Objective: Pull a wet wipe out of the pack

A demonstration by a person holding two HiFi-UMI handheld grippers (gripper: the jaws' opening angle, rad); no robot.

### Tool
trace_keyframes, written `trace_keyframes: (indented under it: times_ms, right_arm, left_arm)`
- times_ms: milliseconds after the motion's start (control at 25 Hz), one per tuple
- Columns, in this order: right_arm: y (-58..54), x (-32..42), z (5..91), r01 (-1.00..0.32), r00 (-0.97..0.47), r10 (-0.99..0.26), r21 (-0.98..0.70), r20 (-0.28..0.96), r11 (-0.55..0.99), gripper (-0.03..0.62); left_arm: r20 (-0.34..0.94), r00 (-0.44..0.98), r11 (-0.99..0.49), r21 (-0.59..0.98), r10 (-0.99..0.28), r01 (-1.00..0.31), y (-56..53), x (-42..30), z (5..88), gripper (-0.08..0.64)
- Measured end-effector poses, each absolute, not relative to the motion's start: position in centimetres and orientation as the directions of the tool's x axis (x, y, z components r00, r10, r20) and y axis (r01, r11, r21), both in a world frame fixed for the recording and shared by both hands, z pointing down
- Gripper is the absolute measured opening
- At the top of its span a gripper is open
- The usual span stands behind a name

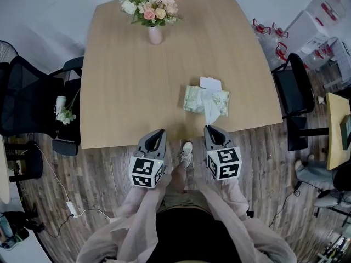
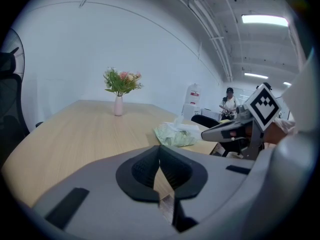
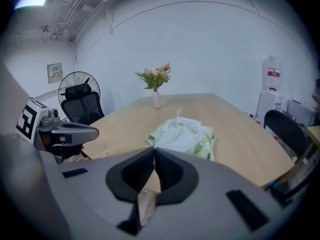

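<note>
A pale green wet wipe pack [image 1: 192,98] lies near the table's front edge, with its white lid flap [image 1: 210,83] open. A white wipe [image 1: 210,111] trails out of it toward me. My right gripper [image 1: 209,128] is at the table edge, shut on the wipe's near end. In the right gripper view the wipe [image 3: 177,136] runs from the pack [image 3: 207,140] down to the closed tips of my right gripper [image 3: 154,149]. My left gripper [image 1: 159,130] hovers beside it at the table edge, shut and holding nothing. The left gripper view shows my left gripper [image 2: 160,148] closed, with the pack [image 2: 175,135] ahead to the right.
A pink vase of flowers [image 1: 155,34] stands at the far end of the wooden table [image 1: 126,81]. Black office chairs stand at the left [image 1: 27,97] and right [image 1: 293,89]. The person's legs and a shoe [image 1: 187,152] are below the table edge.
</note>
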State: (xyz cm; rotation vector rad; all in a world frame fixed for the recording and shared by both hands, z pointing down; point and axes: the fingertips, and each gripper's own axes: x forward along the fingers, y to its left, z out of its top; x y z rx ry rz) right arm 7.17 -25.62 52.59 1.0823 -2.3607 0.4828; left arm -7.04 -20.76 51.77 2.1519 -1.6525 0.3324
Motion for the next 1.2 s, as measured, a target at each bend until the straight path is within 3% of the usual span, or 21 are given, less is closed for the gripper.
trace_keyframes:
  times_ms: [1200]
  right_arm:
    - [-20.3,6.3,52.1,-0.766,-0.575,-0.597,-0.111,0.56,0.633,0.014]
  left_arm:
    - [0.408,0.257,-0.207,0.163,-0.876,-0.965,-16.1,-8.4,51.3,0.012]
